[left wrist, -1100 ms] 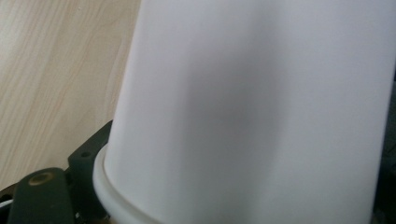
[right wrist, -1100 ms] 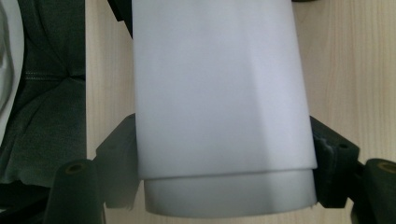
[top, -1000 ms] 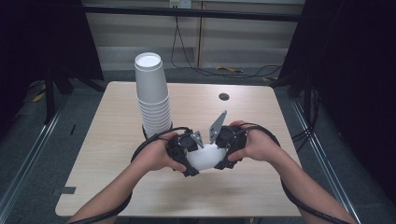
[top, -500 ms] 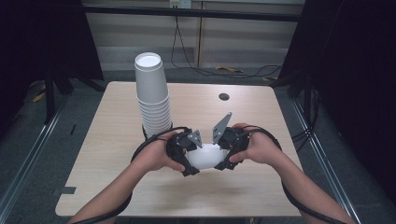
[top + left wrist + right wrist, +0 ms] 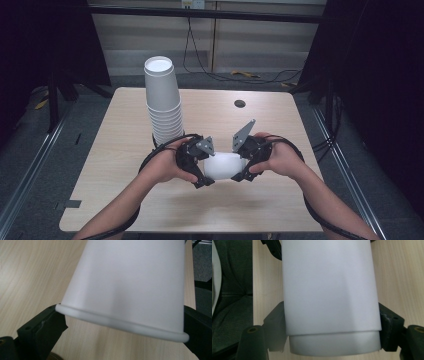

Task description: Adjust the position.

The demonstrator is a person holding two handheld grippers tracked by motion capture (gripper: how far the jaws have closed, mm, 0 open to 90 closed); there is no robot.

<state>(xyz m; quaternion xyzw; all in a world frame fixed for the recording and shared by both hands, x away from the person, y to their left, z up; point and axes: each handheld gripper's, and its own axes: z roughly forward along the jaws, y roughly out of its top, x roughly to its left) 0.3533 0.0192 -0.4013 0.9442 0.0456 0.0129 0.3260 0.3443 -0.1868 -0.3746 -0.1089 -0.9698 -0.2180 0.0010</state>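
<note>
Between my two grippers, just over the near part of the table [image 5: 125,200], a white cup [image 5: 223,166] lies on its side. Its long way runs straight from one gripper to the other. The wide rim end points at my left gripper [image 5: 205,167], and the small bottom end points at my right gripper [image 5: 242,165].

My right gripper pinches the cup near its bottom end, with one black jaw pressed on each side of it. My left gripper has just been opening its jaws. Now they stand wide apart, with the rim of the cup between them (one jaw sits very close to the rim, but I do not think it squeezes). So the cup hangs from my right side, I think, and both hands are about as near to it.

I cannot see into the cup, so I cannot tell if anything is in it.

Behind my left hand stands a tall stack of cups [image 5: 164,105], bottoms up, each one tucked over the next. It is near, but apart from the cup I hold.
</note>
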